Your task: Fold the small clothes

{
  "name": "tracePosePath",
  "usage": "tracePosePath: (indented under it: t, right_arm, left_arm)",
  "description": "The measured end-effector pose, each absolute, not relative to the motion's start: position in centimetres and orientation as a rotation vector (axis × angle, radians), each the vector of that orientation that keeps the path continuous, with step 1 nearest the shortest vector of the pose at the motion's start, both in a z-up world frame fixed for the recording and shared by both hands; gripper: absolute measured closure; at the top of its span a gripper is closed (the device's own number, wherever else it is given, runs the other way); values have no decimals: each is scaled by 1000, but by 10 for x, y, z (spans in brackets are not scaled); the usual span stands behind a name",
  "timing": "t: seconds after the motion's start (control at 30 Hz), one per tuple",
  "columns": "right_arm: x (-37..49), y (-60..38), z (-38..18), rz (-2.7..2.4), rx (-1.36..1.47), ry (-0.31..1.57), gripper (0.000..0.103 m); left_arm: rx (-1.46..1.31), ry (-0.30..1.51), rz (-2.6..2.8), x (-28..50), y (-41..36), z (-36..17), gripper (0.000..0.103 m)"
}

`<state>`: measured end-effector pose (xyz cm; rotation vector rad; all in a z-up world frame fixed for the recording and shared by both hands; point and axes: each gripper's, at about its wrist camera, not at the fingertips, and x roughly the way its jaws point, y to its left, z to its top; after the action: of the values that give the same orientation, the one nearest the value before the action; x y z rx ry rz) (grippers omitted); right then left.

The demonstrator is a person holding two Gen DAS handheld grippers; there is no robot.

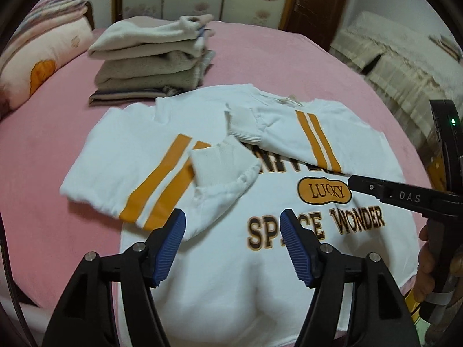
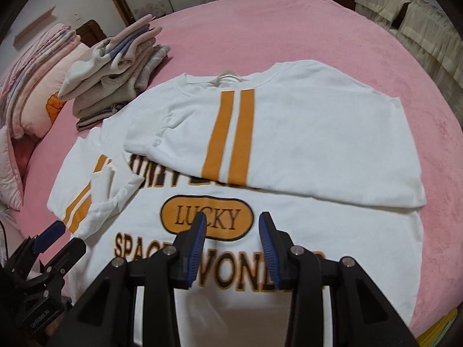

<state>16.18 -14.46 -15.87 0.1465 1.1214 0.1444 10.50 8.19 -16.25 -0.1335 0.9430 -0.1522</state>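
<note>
White sweatshirt (image 2: pixel 303 144) spread flat mid-bed (image 2: pixel 318 29), both sleeves folded across chest. Left gripper (image 1: pixel 233 231) fingers wide, empty, above lower front. Right gripper (image 2: pixel 233 231) fingers partly apart, empty. Folded stack (image 1: pixel 150 57) toward headboard-side edge.

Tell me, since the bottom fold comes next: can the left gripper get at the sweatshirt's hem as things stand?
Probably yes. The left gripper is open and empty above the sweatshirt, the hem lies near below its fingers, and nothing covers it; both sleeves are folded further up.
</note>
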Motion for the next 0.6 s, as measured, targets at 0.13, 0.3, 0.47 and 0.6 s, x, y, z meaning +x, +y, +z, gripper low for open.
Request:
tracePosePath:
  t: [0.13, 0.3, 0.47, 0.6]
  right_arm:
    - [164, -111, -150, 243, 112, 1119, 65]
    - [175, -60, -137, 355, 53, 1111, 65]
    - [202, -17, -133, 435, -4, 1106, 65]
    - [223, -3, -154, 436, -2, 1179, 65]
  left_arm:
    - [-235, 926, -77, 96, 116, -169, 37]
    - [-318, 930, -10, 96, 149, -183, 37]
    - [-363, 921, 6, 93, 173, -193, 37]
    - [-386, 912, 19, 88, 190, -201, 37]
